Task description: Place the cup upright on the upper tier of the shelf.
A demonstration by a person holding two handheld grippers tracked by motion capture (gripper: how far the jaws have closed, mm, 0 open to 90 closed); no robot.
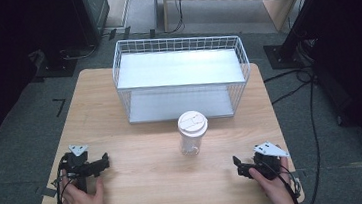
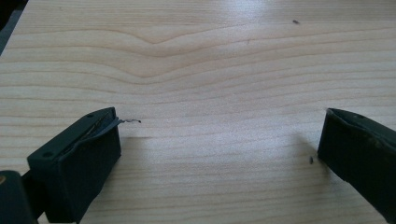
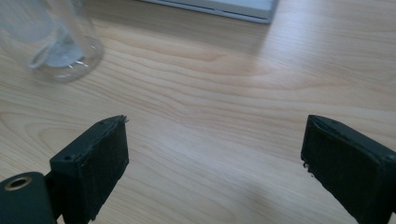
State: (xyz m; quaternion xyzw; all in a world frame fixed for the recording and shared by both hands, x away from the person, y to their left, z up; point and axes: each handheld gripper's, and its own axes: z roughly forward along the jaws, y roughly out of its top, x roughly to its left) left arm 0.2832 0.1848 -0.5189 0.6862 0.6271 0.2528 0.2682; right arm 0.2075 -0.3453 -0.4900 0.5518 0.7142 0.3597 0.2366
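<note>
A clear plastic jar with a white lid (image 1: 192,133) stood upright near the middle of the light wooden table (image 1: 146,175), just in front of a white wire-mesh two-tier rack (image 1: 181,77) with grey shelf boards that occupied the table's far half. The person's left gripper (image 1: 105,162), black with a grey three-cornered plate on top, rested at the near left of the table, well apart from the jar; in the left gripper view its jaws were spread wide over bare wood, grasping nothing. The right gripper (image 1: 236,166), of the same make, sat at the near right corner with its tips pointed toward the table's middle, near the jar but not touching it. In the right gripper view the jaws were likewise released, with only wood grain between them, while the jar's transparent base (image 3: 60,51) showed at the far left and the rack's lower edge (image 3: 219,9) ran along the far side.
</note>
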